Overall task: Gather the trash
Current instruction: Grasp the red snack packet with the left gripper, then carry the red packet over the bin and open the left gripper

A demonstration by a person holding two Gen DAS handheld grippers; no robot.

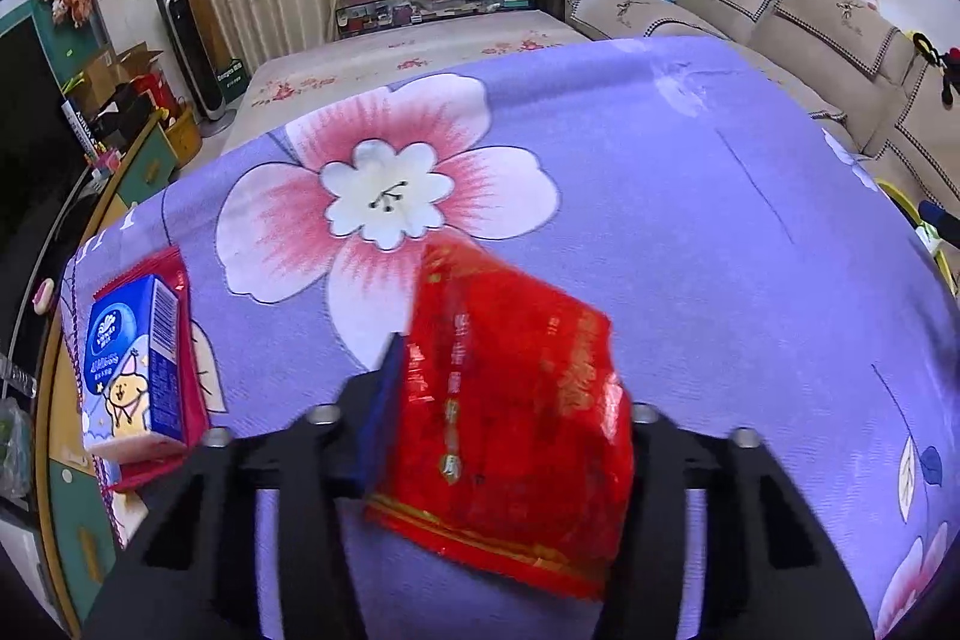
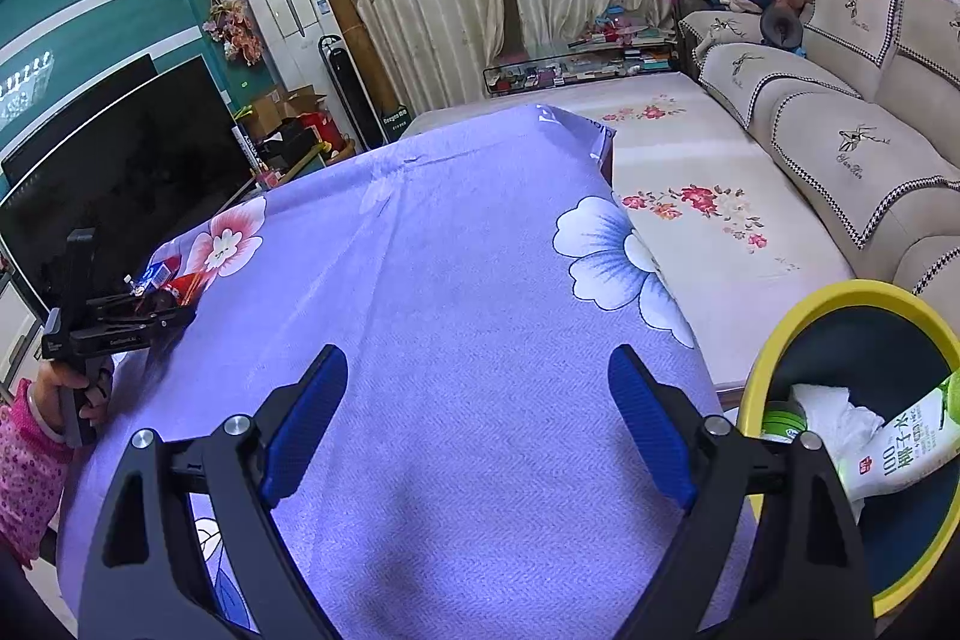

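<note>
With my left gripper (image 1: pixel 504 436) pinching the one red wrapper (image 1: pixel 510 418) on the purple cloth (image 1: pixel 690 220), I'd lift it straight, clear of the one tissue pack (image 1: pixel 135 364), and carry it to the one yellow bin (image 2: pixel 780 334) beside my right gripper (image 2: pixel 480 424), which is spread and empty.

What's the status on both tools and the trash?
Left tool shut on red wrapper. Right tool open, empty, over purple cloth. Yellow-rimmed bin at right, path clear.
</note>
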